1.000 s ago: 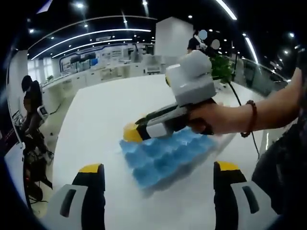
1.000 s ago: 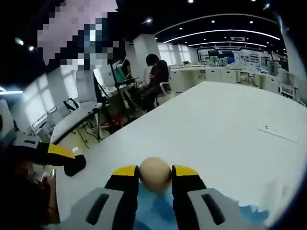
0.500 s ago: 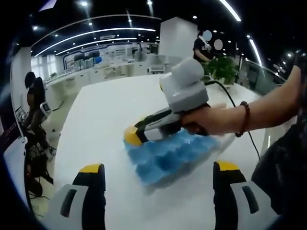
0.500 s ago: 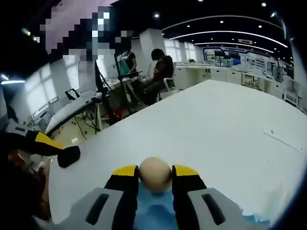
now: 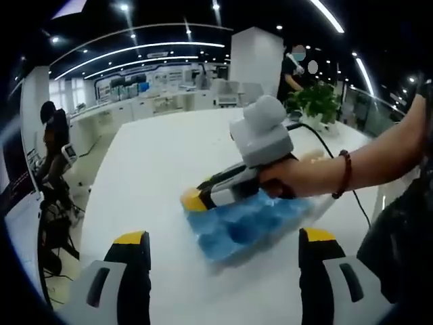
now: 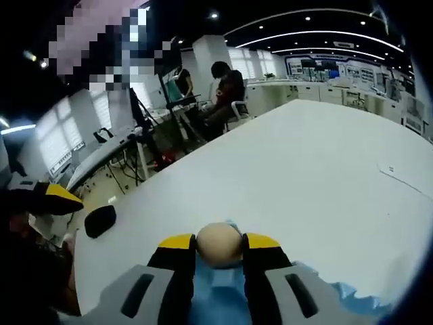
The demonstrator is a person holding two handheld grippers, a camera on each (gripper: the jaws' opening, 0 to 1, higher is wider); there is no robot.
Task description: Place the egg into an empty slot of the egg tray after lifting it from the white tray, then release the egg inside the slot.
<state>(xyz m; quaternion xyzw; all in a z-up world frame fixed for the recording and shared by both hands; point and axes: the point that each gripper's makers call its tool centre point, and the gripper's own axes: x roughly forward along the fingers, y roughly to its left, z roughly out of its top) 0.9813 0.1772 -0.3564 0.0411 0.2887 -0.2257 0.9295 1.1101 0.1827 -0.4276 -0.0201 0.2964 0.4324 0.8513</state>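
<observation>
The right gripper (image 6: 219, 252) has its fingers clamped on the egg (image 6: 219, 242) above the blue egg tray (image 5: 247, 225) on the counter (image 5: 162, 162); the left gripper (image 5: 223, 247) has its fingers apart.

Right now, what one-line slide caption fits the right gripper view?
Right gripper holds a beige egg over the blue moulded egg tray on a white table.

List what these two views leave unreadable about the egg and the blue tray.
- Slot under the egg: right gripper view, hidden by the right gripper and the egg itself.
- Blue egg tray: left gripper view, far slots covered by the right gripper and hand; too blurred to tell how many are filled.
- Left gripper: open.
</observation>
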